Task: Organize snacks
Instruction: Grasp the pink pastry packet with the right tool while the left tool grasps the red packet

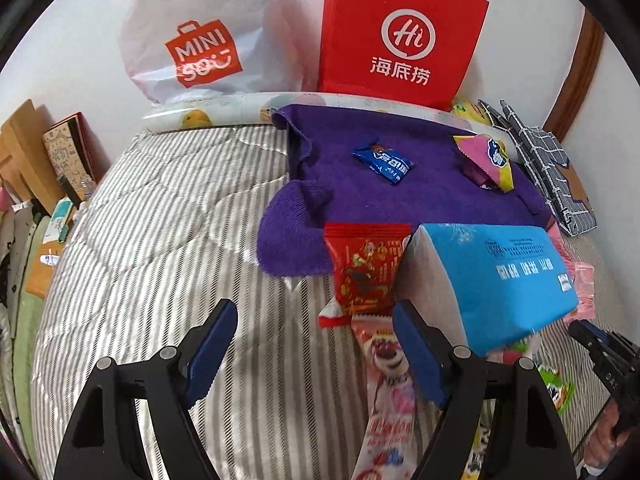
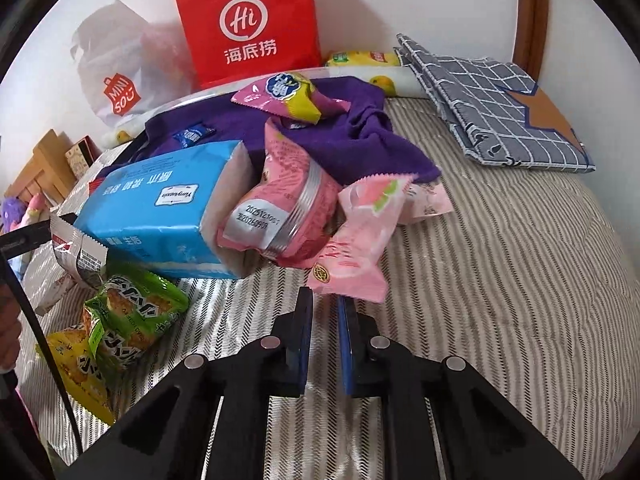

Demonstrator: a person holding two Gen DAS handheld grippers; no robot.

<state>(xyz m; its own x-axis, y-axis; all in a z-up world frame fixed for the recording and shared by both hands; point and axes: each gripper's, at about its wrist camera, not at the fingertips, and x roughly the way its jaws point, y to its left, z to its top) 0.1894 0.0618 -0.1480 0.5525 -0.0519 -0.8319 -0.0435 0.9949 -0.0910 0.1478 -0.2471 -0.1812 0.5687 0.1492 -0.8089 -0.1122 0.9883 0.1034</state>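
The right hand-held gripper [image 2: 325, 300] pinches a pink snack packet's [image 2: 352, 256] edge, contact half-hidden; the left hand-held gripper [image 1: 312, 320] gapes empty.

Black printed grippers with blue pads, one per hand

The left gripper [image 1: 310, 346] and right gripper [image 2: 325, 330] are built alike: matte black angular frames with triangular cut-outs, round silver pivot pins at the joints, and fingers [image 1: 210, 346] faced with dark blue, saw-toothed pads [image 2: 303, 332].

Striped bed [image 2: 500, 280] bears purple cloth [image 1: 400, 200], snack packets [image 2: 132, 312].
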